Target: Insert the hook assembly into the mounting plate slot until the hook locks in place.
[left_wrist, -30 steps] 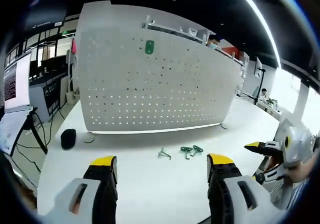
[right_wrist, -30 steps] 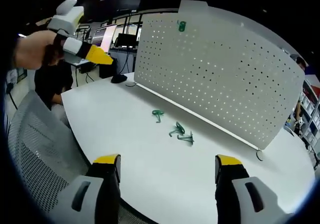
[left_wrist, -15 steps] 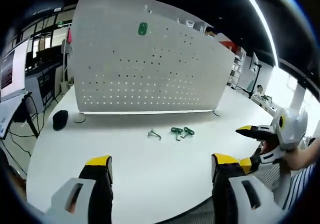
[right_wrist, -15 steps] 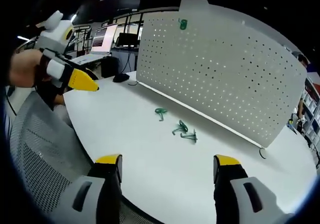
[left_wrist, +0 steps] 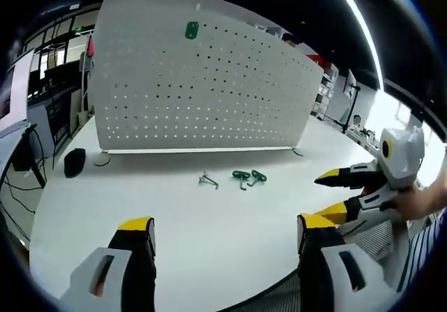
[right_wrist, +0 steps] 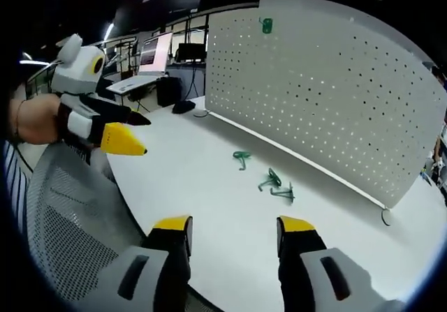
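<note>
Yellow-tipped jaws of the left gripper (left_wrist: 220,228) stand wide apart over the near edge of the white table (left_wrist: 174,214), holding nothing. In the right gripper view, the right gripper (right_wrist: 234,229) also has its jaws parted, somewhat narrower, and empty, above the table's near rim beside a grey mesh chair (right_wrist: 70,214). Farther out, three green hooks (left_wrist: 241,179) lie loose on the tabletop, one a little left of the other two, which touch. Beyond them stands the upright white pegboard (left_wrist: 195,88), its foot on the table, with a single green hook piece (left_wrist: 191,30) already fixed near its top edge. A black computer mouse (left_wrist: 73,162) rests at the far left, near the board's left end.
</note>
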The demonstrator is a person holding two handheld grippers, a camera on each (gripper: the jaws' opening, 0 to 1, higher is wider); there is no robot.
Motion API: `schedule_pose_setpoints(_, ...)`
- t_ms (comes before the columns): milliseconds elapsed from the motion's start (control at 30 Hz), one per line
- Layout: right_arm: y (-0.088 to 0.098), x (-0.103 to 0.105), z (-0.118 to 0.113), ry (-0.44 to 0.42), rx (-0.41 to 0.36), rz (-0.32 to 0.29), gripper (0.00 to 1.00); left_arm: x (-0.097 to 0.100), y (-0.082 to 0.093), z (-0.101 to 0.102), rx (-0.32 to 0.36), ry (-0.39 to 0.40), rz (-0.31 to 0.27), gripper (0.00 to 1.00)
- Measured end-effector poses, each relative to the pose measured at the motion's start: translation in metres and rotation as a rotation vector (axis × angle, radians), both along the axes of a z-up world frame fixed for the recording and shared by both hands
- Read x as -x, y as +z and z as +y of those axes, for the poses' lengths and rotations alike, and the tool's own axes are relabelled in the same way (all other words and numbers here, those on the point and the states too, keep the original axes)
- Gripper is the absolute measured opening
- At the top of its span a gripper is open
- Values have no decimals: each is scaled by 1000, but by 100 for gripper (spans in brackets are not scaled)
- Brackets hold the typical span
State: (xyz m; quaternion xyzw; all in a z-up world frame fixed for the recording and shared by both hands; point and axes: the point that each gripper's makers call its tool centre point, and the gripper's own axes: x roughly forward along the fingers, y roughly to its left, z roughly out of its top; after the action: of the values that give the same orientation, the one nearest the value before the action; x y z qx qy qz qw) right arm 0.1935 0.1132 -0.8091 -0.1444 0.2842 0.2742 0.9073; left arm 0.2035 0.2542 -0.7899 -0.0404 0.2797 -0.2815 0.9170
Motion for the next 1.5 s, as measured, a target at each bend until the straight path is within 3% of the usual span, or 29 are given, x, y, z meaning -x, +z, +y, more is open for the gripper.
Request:
schedule_pose_setpoints(233,-18,-32,25,77,6,41,30,-2,-2,7,21,22,15,87)
schedule_pose_setpoints(500,-39,-81,47,96,7,83,19,0,-2,8,24,22,18,87)
schedule_pose_setpoints(833,-64,-136,70,139,84,104,9,0,1,11,44,38,11,86)
schedule_pose_setpoints(1100,-81,-152,71,134,138,133,5,-1,3,13,54,49,11,85)
schedule_pose_setpoints(1500,-91,-165,70,98,151,156,4,-2,3,15,61,65,17,83)
